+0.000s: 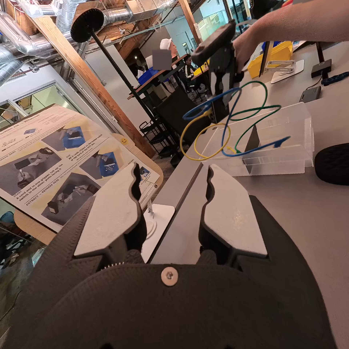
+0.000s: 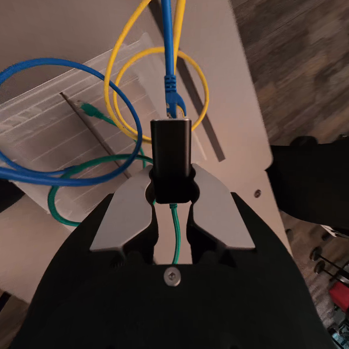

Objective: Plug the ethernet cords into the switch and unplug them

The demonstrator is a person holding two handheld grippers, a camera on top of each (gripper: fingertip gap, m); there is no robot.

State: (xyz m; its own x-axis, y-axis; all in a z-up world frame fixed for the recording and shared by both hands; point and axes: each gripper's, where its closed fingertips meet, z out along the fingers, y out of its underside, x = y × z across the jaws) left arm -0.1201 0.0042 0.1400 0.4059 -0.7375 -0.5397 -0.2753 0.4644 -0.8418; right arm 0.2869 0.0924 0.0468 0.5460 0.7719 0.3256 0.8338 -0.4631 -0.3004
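- Centrally, grey table [image 1: 283, 217] is lying beneath a clear box [image 1: 264, 151].
- Right gripper [image 2: 171, 176] is clenching the black switch [image 2: 171, 149] above that box.
- Left gripper [image 1: 172, 181] is hovering released, nearer than the box.
- Blue cord [image 2: 170, 75], yellow cord [image 2: 117, 56] and green cord [image 2: 94, 162] are dangling over the box.

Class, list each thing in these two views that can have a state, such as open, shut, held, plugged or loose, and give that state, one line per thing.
Left gripper: open, empty.
Right gripper: shut on the small black box-shaped switch, held in the air.
Blue ethernet cord: plugged into the switch, other end hanging free.
Yellow ethernet cord: plugged in beside the blue one, looped.
Green ethernet cord: hangs from the switch; one end loose.
Clear plastic box: open-topped, below the cords.
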